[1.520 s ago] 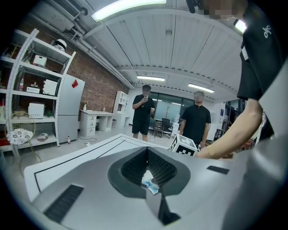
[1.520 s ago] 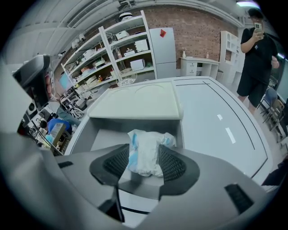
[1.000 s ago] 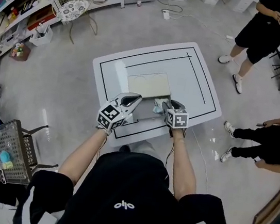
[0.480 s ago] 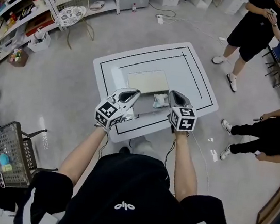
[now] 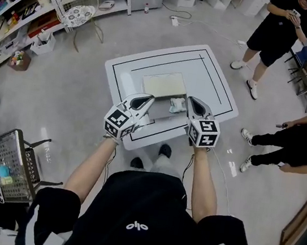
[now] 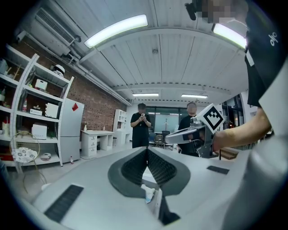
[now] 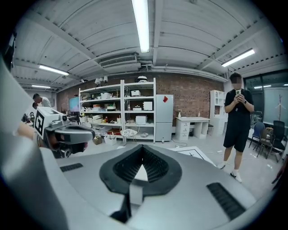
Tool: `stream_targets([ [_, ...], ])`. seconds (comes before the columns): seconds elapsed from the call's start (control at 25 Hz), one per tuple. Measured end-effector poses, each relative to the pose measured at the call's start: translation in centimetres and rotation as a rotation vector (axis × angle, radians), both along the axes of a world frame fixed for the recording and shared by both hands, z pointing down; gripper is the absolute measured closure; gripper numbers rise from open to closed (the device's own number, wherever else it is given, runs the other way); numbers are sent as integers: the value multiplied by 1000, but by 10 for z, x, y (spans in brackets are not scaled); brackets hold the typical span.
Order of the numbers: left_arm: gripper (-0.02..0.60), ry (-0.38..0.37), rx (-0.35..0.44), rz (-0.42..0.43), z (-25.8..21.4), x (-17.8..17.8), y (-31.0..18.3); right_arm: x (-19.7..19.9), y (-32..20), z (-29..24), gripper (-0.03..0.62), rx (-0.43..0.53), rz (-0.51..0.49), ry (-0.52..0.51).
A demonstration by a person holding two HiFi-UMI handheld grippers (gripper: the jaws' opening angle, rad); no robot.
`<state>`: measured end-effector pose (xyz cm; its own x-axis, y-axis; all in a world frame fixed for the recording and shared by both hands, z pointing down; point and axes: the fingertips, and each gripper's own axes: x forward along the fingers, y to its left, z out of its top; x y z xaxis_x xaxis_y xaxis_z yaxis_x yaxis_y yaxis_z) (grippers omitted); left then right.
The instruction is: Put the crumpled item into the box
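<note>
Grey workshop floor [image 5: 80,79], storage shelving [image 5: 22,8] along the far left, white bench [image 5: 215,94] with black ruled lines at centre. Task barely begun, judging by the layout: nothing in place yet, whole pick and drop left to do.

Leftmost over the bench, left gripper [image 5: 148,99], held clear of the surface near the box's left front corner, touching nothing. Its fingers [image 6: 130,168] pressed fully together, tip to tip, nothing clamped between them; aimed across towards the other gripper rather than down.

Next, pale flat box [image 5: 165,85] inside the ruled rectangle; unclear from above whether open or lidded. Just beside its near right corner, crumpled item [image 5: 176,105], white with a bluish tint, lying on the bench outside the box, between the two grippers and untouched by either.

Right of that, right gripper [image 5: 192,102], likewise held clear of the surface. Fingers [image 7: 155,167] closed all the way and empty, only room and shelving beyond the tips. Probably need reopening before any grasp.

Farther right, off the bench, standing person [image 5: 281,30] in black, and another person's legs [image 5: 269,148] at the frame edge.
</note>
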<state>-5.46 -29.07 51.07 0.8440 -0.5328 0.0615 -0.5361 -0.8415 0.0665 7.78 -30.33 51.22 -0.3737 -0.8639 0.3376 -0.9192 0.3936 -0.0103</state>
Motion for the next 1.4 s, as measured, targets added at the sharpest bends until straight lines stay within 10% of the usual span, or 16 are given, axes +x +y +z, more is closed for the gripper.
stream_targets([
  [0.52, 575, 6, -18, -65, 4, 6, -2, 15, -2, -1, 585, 10, -38, 6],
  [1.4, 575, -24, -6, -146, -6, 121, -8, 132, -7, 1, 585, 20, -107, -45],
])
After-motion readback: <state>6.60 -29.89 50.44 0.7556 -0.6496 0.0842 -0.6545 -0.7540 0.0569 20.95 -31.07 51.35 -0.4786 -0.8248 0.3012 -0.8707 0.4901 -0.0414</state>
